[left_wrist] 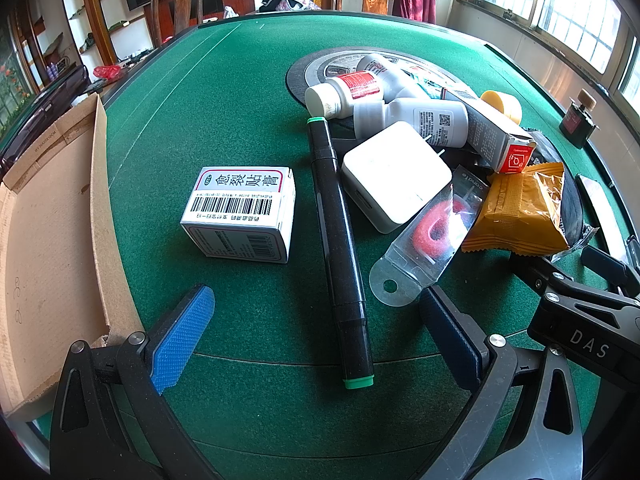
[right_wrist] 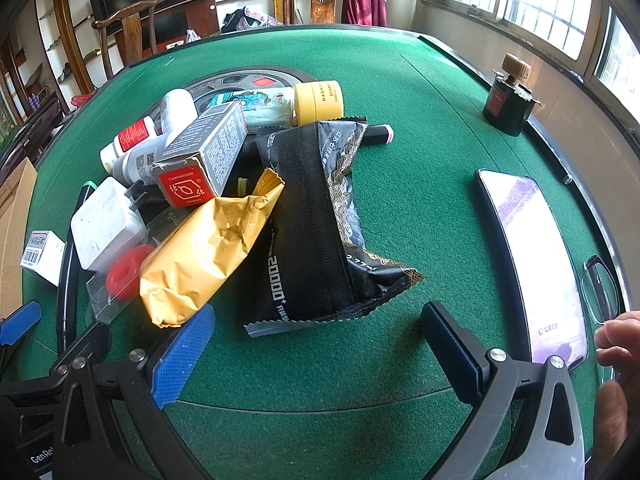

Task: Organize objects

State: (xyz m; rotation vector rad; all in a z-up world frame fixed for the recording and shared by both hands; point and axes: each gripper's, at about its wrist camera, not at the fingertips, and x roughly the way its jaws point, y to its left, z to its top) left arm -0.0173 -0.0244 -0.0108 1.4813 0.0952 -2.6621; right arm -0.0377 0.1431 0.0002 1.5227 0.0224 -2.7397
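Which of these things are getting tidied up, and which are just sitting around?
For tidying: black marker, white barcode box, white charger, pill bottles, orange snack packet, black packet, cardboard box.

Just lying about: phone, eyeglasses, dark ink bottle.

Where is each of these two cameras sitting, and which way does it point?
Left wrist: sits on the left gripper, looking forward over the black marker and white medicine box; cardboard box at left.
Right wrist: sits on the right gripper, facing the black pouch and phone; a hand shows.
Shared: the orange packet, white charger, green table.
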